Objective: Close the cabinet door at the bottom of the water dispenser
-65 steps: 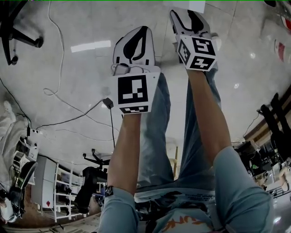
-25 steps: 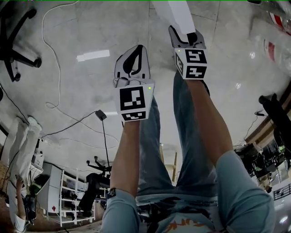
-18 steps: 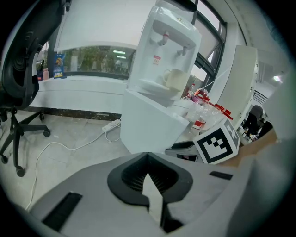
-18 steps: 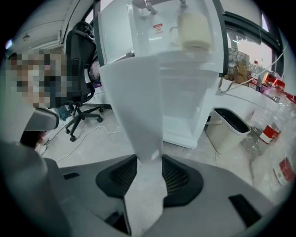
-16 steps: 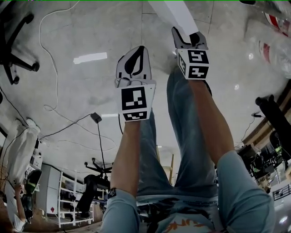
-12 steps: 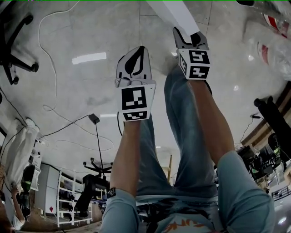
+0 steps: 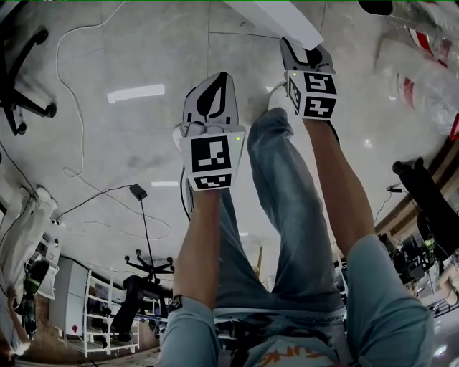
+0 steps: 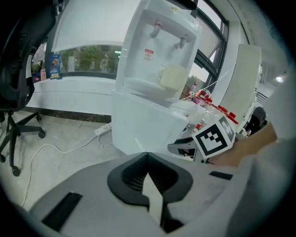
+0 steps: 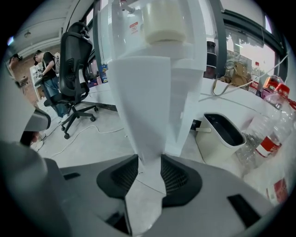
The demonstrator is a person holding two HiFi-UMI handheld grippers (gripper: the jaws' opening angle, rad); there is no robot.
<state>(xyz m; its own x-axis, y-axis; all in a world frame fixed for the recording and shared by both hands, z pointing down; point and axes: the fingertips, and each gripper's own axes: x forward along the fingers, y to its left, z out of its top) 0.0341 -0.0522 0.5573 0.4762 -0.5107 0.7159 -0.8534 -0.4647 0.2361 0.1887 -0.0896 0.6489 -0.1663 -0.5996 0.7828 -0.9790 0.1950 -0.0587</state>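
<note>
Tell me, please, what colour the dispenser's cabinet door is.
The flat cabinet door is white, clearest in right gripper view.

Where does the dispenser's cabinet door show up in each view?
Head view: the cabinet door is the white panel at the top, right of centre.
Left gripper view: probably the white face at centre.
Right gripper view: edge-on, running down the centre.
Shared landmark: the right gripper, whose jaws have just been closing and grip the door's edge between them.
</note>
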